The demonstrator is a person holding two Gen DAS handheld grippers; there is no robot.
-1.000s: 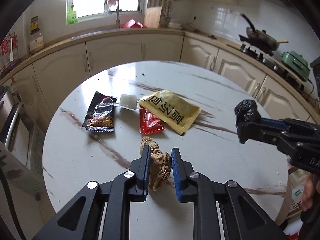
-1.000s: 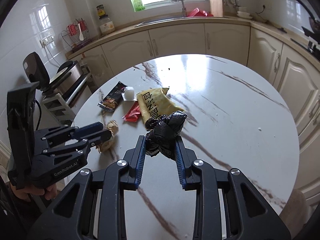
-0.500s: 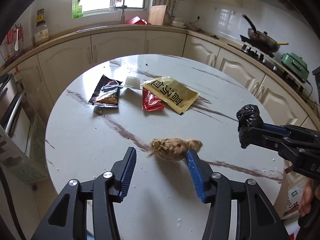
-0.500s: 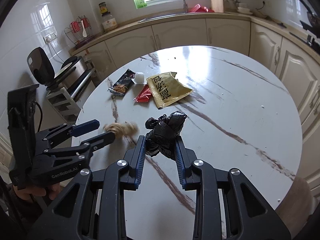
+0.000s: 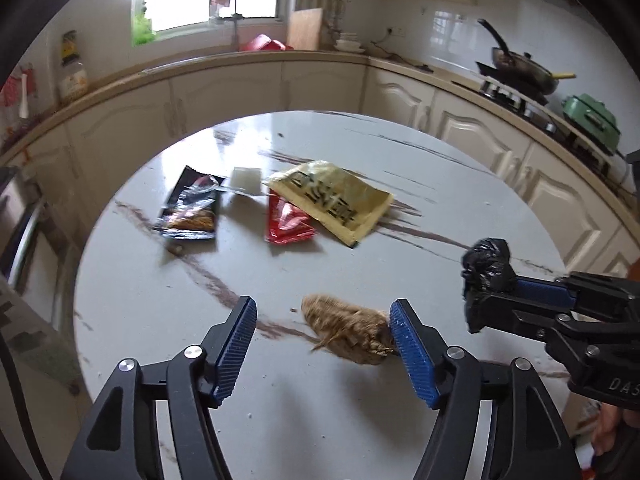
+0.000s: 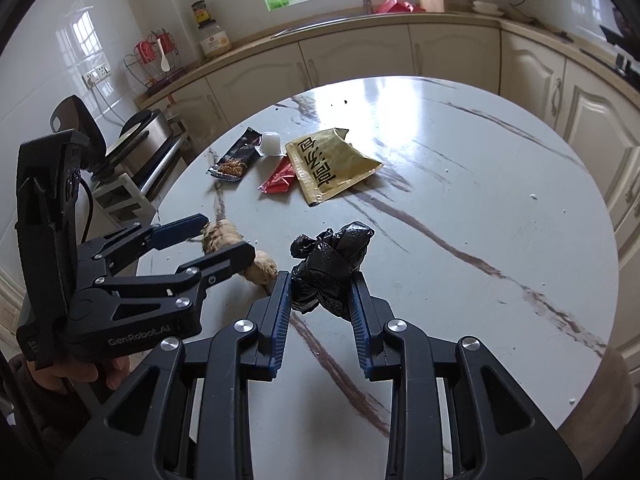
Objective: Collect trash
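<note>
A round marble table (image 5: 460,184) fills both views. On its far left part, a yellow packet (image 5: 332,200) is laid over a red sachet (image 5: 288,224), with a black snack wrapper (image 5: 192,212) and a small white cup (image 5: 246,180) to their left. Near the table's near edge, a crumpled brown paper wad (image 5: 348,334) is seen between the spread jaws of the left gripper (image 5: 324,352), which have just been opening; only the right pad (image 5: 412,356) is touching it. A crumpled black plastic bag (image 6: 328,268) is pinched by the right gripper (image 6: 320,300) above the table, to the wad's right.
</note>
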